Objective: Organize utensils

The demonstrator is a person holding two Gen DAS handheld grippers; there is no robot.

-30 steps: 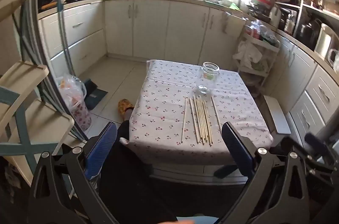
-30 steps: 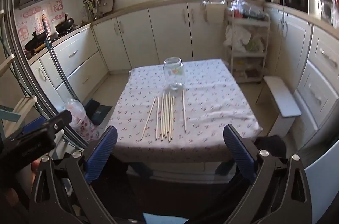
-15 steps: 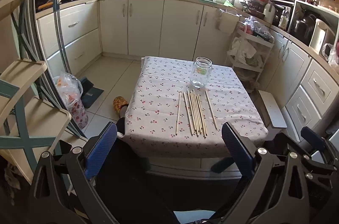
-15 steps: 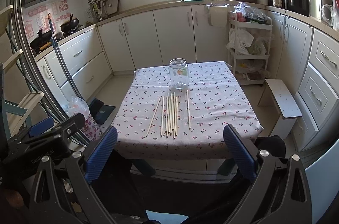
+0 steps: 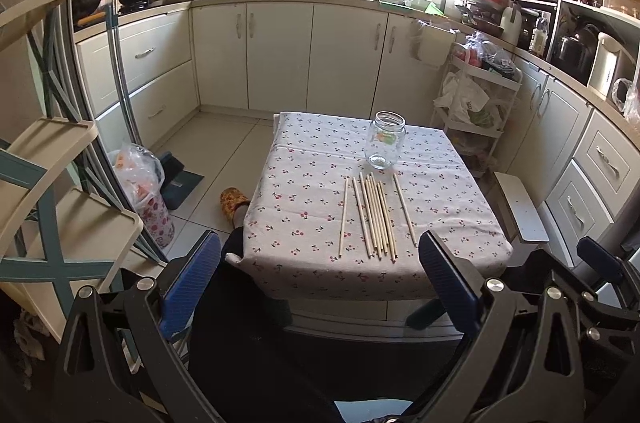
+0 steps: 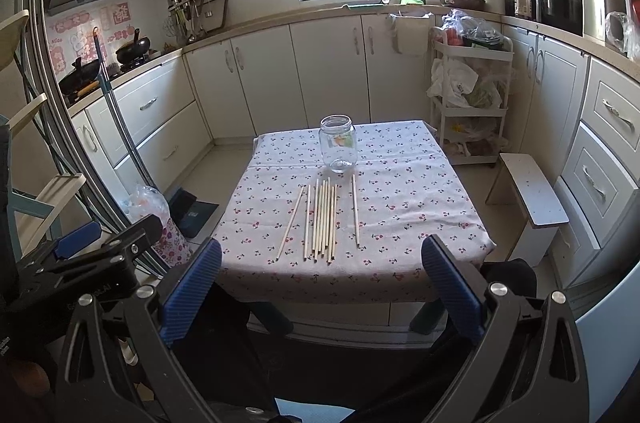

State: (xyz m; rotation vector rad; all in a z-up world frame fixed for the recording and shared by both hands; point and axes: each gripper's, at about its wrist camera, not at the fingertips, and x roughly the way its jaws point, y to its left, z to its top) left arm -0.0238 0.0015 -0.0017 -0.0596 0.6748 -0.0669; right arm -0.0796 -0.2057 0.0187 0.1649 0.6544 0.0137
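Several pale wooden chopsticks (image 5: 374,215) lie side by side on a small table with a cherry-print cloth (image 5: 304,191); they also show in the right wrist view (image 6: 324,219). An empty clear glass jar (image 5: 385,145) stands upright just beyond them, seen too in the right wrist view (image 6: 338,148). My left gripper (image 5: 320,283) is open and empty, held back from the table's near edge. My right gripper (image 6: 320,287) is open and empty, also short of the near edge. The left gripper shows at the left of the right wrist view (image 6: 100,247).
White kitchen cabinets (image 5: 280,59) line the far and right walls. A white stool (image 6: 532,195) stands right of the table. A white trolley (image 6: 468,95) with bags stands behind it. A plastic bag (image 5: 140,175) and a shelf rack (image 5: 48,191) stand at the left.
Both cameras have tilted up and pulled back a little, so the table sits slightly farther and more central. Chopsticks and jar have not moved. Both grippers stay open.
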